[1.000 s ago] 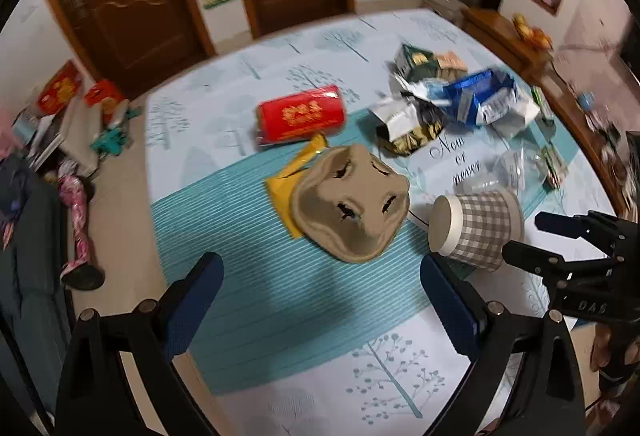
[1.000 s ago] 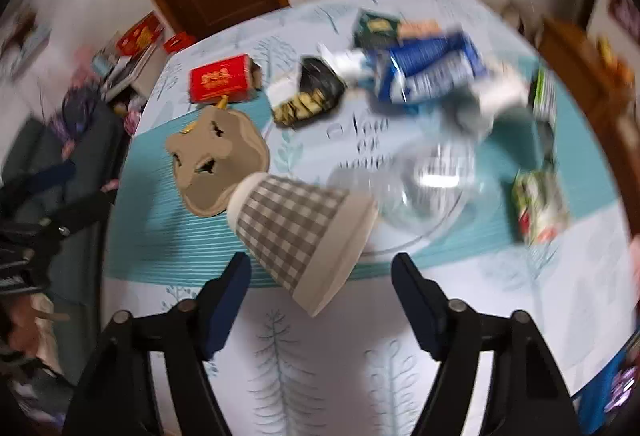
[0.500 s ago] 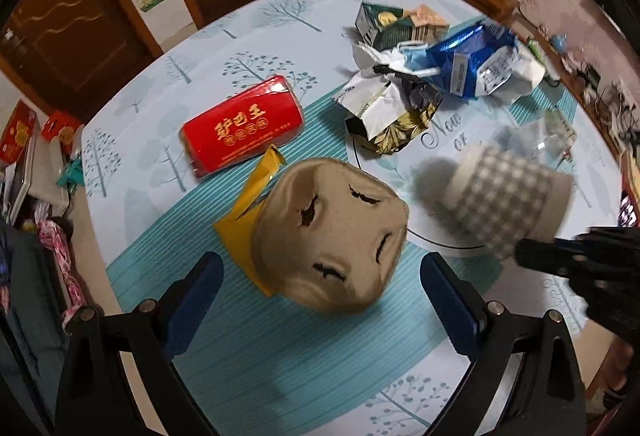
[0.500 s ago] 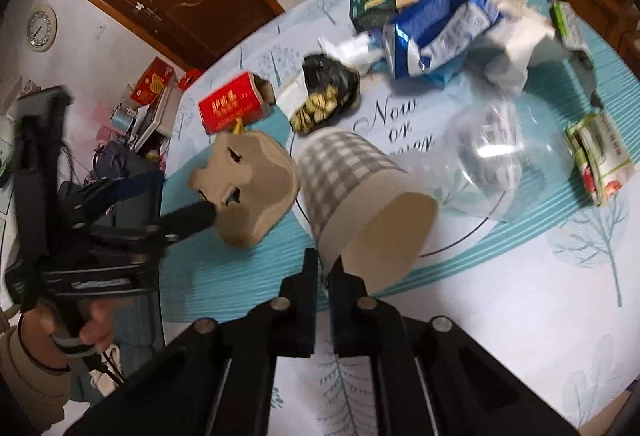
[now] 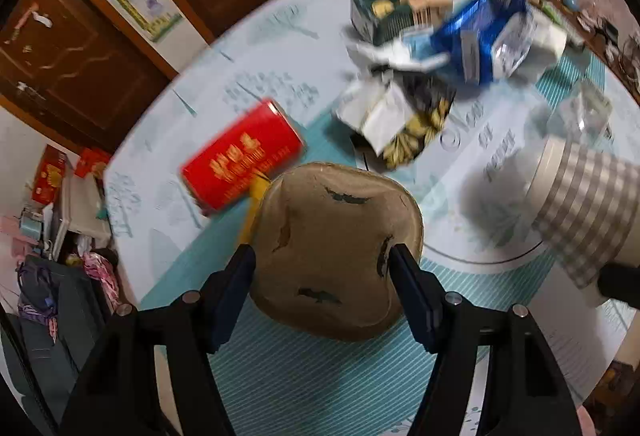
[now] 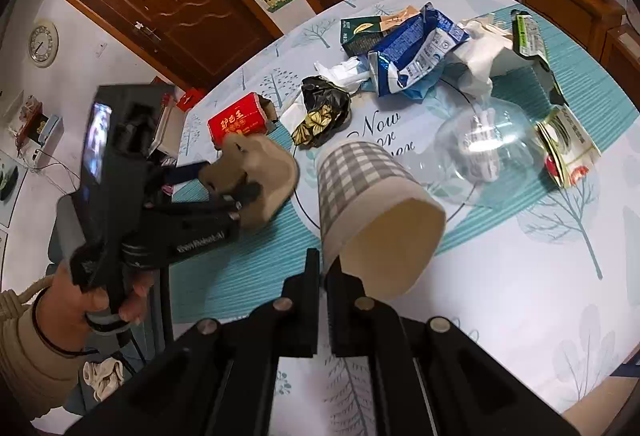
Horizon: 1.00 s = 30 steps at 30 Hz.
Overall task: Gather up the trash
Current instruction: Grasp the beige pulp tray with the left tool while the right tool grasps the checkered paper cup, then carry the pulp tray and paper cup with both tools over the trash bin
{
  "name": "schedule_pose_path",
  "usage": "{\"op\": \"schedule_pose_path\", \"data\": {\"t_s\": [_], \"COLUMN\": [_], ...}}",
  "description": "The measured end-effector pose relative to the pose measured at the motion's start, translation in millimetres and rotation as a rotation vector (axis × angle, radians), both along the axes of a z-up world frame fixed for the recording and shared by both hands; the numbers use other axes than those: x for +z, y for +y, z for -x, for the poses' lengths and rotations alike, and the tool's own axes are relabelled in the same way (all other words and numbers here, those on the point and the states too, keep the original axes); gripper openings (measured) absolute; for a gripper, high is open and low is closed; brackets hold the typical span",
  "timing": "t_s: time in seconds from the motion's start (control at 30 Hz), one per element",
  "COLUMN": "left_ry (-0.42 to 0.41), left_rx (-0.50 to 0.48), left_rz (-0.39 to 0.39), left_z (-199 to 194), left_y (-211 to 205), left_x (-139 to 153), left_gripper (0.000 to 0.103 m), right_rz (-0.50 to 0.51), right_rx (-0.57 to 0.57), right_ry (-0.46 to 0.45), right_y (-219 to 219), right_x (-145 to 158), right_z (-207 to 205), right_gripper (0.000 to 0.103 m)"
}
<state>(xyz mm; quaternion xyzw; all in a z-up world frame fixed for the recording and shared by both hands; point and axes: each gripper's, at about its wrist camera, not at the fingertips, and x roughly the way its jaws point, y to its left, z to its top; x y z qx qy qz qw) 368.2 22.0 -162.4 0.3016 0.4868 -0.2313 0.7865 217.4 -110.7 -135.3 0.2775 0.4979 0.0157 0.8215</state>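
- The tablecloth on the surface (image 6: pixel 520 300) carries a black circle with script inside it; "Now" is readable, while the lines beneath it are partly hidden by the cup.
- The left gripper (image 5: pixel 322 268) has "Robot.AI" printed in white on its body, legible in the right wrist view; letters before that are blurred.
- The red pack (image 5: pixel 242 155) has gold characters on its face that I cannot read. It lies flat on the surface, long axis running from lower left to upper right in the left wrist view, just beyond the tray.
- The left jaws are closing with the brown pulp cup tray (image 5: pixel 338 248) between them. The blue pads stand at its two sides; whether they press on it yet I cannot tell. The tray lies upside down on the teal stripe, domed side up, with a yellow wrapper (image 5: pixel 252 207) poking out from under its far left edge.
- The right gripper (image 6: pixel 323 268) has its jaws pinched tight on the rim wall of the grey checked paper cup (image 6: pixel 372 203). The cup is tilted, its open mouth turned toward the camera and its base pointing away toward the script.
- A hand (image 6: pixel 92 300) in a beige sleeve grips the left gripper's handle.
- Farther back lie a blue foil bag (image 6: pixel 416 51), a black-and-gold wrapper (image 6: pixel 324 111) and a clear plastic dome lid (image 6: pixel 484 151).
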Motion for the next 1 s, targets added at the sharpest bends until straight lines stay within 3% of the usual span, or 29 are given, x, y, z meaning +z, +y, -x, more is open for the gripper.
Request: {"op": "schedule_pose_path", "data": {"t_s": [0.3,0.43,0.63,1.0], "left_ry": [-0.036,-0.009,0.019,0.019], "left_rx": [0.159,0.221,0.292,0.440], "left_rz": [0.249,0.342,0.386,0.412], "left_z": [27,64,140,317], "left_y": [47,64,69,18], "left_x": [92,112,109,65], "left_gripper": [0.067,0.067,0.067,0.067], "right_rz": [-0.001,-0.003,0.001,0.011], "right_rx": [0.015,0.035,0.095,0.298], "right_ry": [-0.051,-0.071,-0.087,-0.067], "right_y": [-4,-9,-18,-52], "right_x": [20,32,41,28], "right_z": [32,53,93,211], "right_gripper": [0.002,0.002,0.002,0.002]}}
